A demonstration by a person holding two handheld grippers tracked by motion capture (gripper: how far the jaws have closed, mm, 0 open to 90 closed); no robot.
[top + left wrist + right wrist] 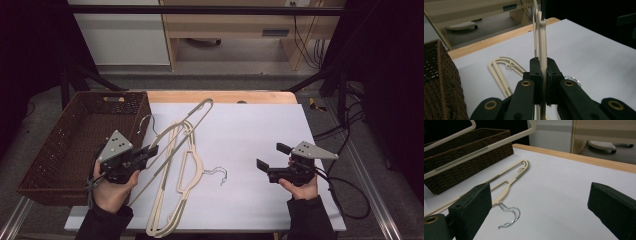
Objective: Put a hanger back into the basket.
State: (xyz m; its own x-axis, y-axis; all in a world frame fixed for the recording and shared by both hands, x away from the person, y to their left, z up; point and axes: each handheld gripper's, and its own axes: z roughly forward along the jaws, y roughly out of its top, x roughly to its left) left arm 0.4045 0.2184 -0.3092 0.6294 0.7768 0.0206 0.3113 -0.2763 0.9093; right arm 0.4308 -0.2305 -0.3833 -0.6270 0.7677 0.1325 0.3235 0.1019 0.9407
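left gripper (150, 151): clamped tight on the bar of a cream hanger (192, 116), you can see the bar pinched between the pads in the left gripper view (542, 53). that hanger looks lifted off the bench.
held hanger's long axis: runs straight out ahead of the left gripper, up and away toward the far edge, its wire hook on the basket side.
basket (37, 172): brown woven one, right beside the left gripper on its outer side, looks empty as far as i can tell. my guess is the hanger's headed there, so it's a short swing sideways.
right gripper (267, 158): jaws wide apart, holding nothing, hovering over bare sheet.
second hanger (192, 162): lying flat on the bench, between the two grippers. its wire hook (510, 216) points toward the right gripper, just ahead and to the inside of its jaws, so the right hand is nearer for that end.
surface: white sheet (260, 130) over a wooden bench, smooth, a hanger will slide on it.
room: dim, metal frame around the bench, pale wood furniture and cables on the floor behind.
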